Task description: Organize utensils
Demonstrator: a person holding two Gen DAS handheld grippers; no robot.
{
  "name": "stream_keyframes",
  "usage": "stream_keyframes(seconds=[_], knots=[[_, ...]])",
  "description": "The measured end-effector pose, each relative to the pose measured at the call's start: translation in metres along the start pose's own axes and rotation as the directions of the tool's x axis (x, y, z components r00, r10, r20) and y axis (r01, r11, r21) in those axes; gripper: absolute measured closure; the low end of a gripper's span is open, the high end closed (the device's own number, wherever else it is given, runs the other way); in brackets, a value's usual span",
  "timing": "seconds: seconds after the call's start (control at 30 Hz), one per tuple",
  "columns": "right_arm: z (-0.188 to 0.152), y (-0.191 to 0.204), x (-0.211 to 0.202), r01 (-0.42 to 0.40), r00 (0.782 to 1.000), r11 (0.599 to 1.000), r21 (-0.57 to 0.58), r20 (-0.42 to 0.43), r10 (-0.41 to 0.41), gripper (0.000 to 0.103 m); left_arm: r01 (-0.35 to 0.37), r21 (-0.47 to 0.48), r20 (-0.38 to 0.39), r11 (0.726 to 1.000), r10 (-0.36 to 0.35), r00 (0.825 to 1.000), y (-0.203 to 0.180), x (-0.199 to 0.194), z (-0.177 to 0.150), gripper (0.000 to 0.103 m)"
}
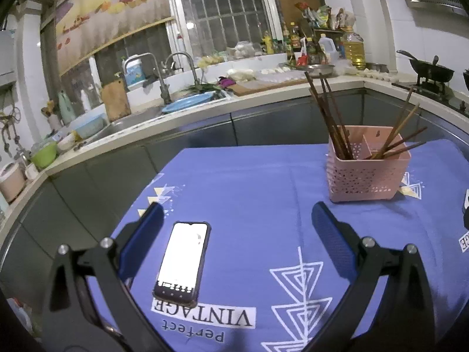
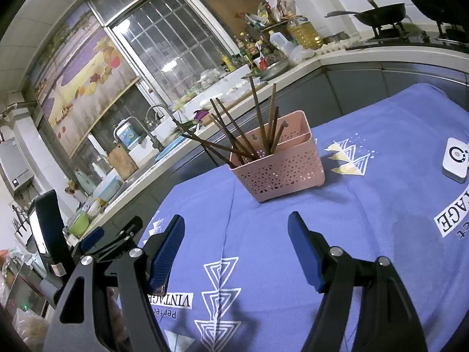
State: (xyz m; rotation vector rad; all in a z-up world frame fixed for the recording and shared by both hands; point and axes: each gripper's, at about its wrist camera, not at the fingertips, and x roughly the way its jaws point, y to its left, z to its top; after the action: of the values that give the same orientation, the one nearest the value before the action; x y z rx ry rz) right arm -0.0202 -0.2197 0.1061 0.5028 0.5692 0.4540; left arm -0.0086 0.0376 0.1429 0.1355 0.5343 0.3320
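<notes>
A pink caddy (image 1: 368,170) stands on the far right of the blue cloth (image 1: 249,182), split into compartments. Dark chopsticks (image 1: 331,117) lean in its left compartment; more chopsticks fan out of the right one. The left gripper (image 1: 237,223) hovers low over the near cloth, jaws spread wide and empty. A phone (image 1: 183,261) lies face up between its fingers, seemingly untouched, though the angle is poor. The right gripper (image 2: 236,240) is also released, holding nothing, with the caddy beyond it. A white device (image 2: 455,160) sits far right.
</notes>
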Motion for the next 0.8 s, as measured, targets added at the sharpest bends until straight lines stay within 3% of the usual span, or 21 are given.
stream_keyframes(seconds=[0.8], knots=[[-0.0024, 0.0054, 0.0001, -0.003, 1.0, 1.0, 0.0, -0.004, 0.003, 0.03, -0.006, 0.011, 0.009, 1.0, 0.006, 1.0, 0.0067, -0.0035, 0.0018, 0.006]])
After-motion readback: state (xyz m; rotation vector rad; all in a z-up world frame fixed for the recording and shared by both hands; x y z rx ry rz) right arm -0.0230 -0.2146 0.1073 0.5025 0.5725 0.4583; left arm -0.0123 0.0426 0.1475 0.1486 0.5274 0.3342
